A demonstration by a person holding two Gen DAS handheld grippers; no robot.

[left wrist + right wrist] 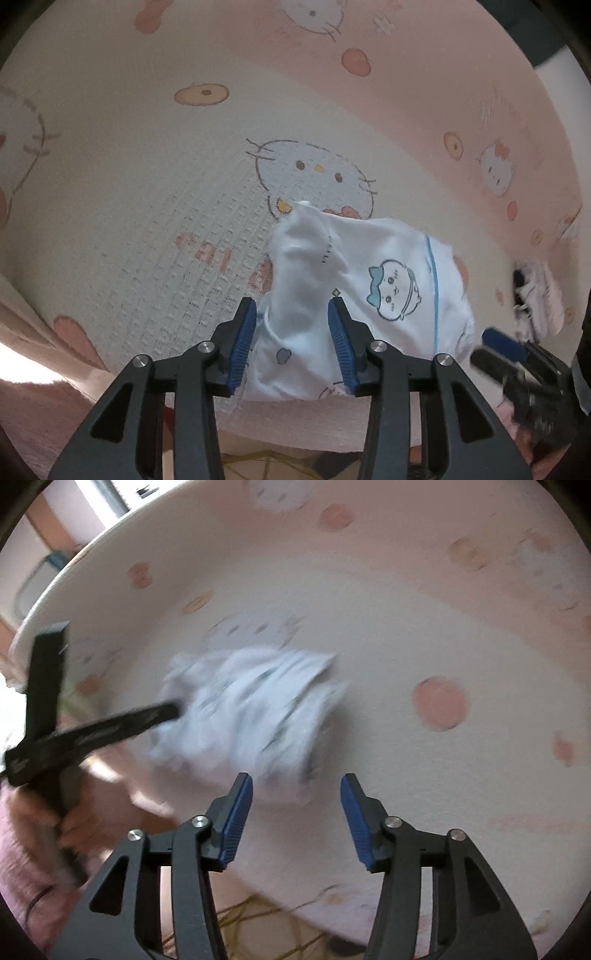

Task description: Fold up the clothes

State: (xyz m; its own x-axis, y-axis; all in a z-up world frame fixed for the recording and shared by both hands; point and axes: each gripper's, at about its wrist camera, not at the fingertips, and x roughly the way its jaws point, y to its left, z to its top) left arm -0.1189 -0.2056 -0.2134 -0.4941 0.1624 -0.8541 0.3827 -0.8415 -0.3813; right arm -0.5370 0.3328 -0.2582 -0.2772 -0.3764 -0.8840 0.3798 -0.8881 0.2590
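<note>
We can make out only faded pink letters on the cat-print blanket (147,155), left of the white garment (354,295); they seem to read "cat", though the print is too worn for certainty.

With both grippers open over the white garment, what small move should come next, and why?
Probably close the left gripper on the garment: a raised fold already sits between its open fingers. The right gripper hangs open beside the cloth, gripping nothing.
</note>
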